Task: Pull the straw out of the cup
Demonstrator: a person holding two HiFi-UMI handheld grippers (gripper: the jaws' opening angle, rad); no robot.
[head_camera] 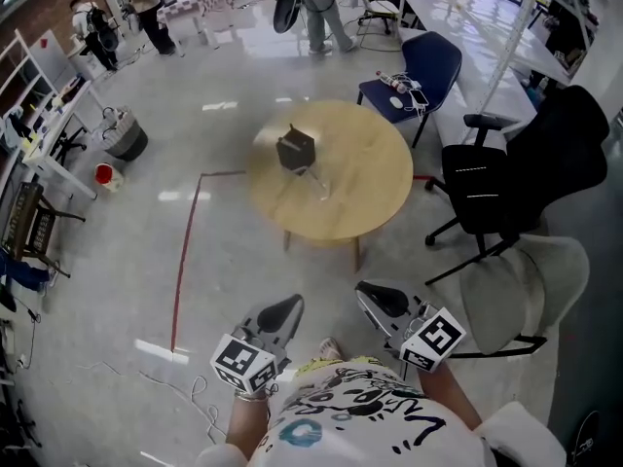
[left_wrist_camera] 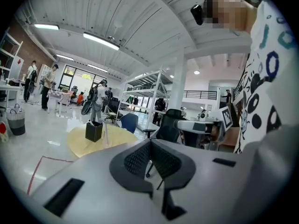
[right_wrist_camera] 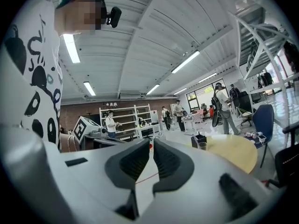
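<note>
- Closest in, the left gripper and right gripper are held low in front of the person's patterned shirt, well apart from the work. In the left gripper view the fingers are pressed together on nothing. In the right gripper view only a thin slit shows between the fingers, and they too are empty.
- Ahead stands a round wooden tabletop, well away across the floor.
- A black box sits on it, left of centre.
- Just beside the box is a clear cup, small and hard to make out from here. It shows again in the right gripper view.
- The straw leans out of the cup as a thin pale line, rising above the rim towards the box.
- Handling, as a judgement: the straw looks light, thin and easily crushed, so it wants a gentle pinch on the bare length above the rim. The cup looks light enough to lift or tip with it, so one gripper would likely need to steady the cup wall while the other draws the straw along its own lean.
</note>
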